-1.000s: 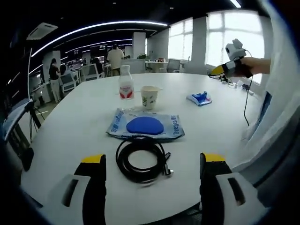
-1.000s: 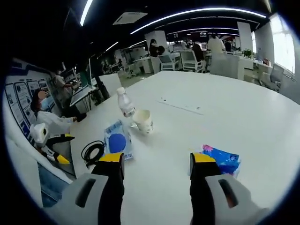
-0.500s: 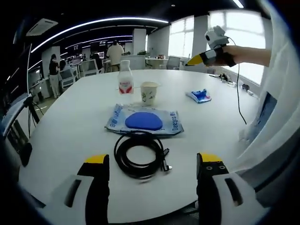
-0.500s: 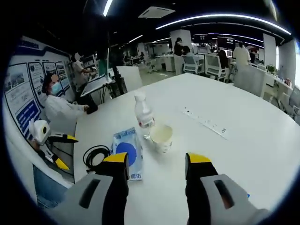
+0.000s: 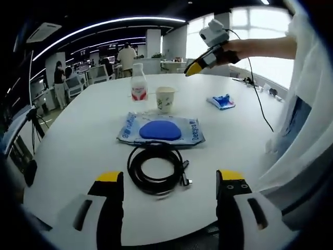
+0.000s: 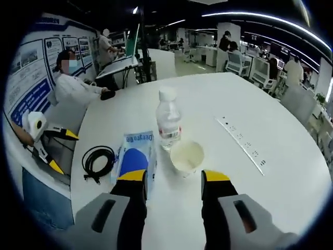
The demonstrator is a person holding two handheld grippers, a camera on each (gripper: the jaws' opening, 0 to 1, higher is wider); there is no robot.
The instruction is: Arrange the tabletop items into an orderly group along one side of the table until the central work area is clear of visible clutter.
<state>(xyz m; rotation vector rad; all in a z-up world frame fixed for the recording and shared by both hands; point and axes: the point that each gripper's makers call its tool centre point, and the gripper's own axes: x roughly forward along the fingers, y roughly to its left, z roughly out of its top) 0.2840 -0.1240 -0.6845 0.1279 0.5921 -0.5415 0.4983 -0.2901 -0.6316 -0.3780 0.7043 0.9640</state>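
On a white table (image 5: 78,140), a coiled black cable (image 5: 156,169) is seen nearest in the left gripper view, with a blue-printed packet (image 5: 160,130) just beyond it. Farther off, a bottle (image 5: 138,83) and a paper cup (image 5: 165,99) stand side by side, and a small blue wrapper (image 5: 222,101) lies to the right. The left gripper (image 5: 169,179) is held spread and empty before the cable. The right gripper (image 6: 169,179) is likewise spread, empty, above the table near the cup.
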